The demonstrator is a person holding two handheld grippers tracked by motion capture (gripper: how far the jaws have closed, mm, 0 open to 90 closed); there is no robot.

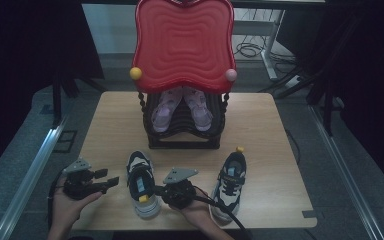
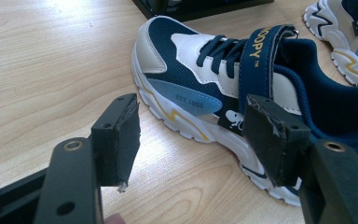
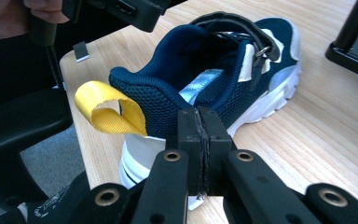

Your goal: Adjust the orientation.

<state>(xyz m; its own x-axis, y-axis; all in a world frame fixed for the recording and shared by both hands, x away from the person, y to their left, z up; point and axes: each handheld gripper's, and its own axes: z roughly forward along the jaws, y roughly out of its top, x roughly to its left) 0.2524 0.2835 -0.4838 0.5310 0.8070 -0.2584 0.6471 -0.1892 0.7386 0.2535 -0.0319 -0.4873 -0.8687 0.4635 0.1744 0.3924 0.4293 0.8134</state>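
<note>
Wooden table [image 1: 260,120] in a dim room, with a black shoe rack [image 1: 182,137] at its far middle, topped by a red tray [image 1: 182,40] and holding a pair of purple shoes [image 1: 182,107]. Two navy-and-white sneakers lie near the front edge. Left gripper [image 1: 111,181], jaws wide apart and empty, faces the left sneaker [image 1: 141,182] from its left. Right gripper [image 1: 156,192], jaws closed together, presses at that sneaker's heel collar beside the yellow pull loop [image 3: 105,109]. Right sneaker [image 1: 228,185] lies untouched. Judging by this, neither sneaker has reached the rack yet.
</note>
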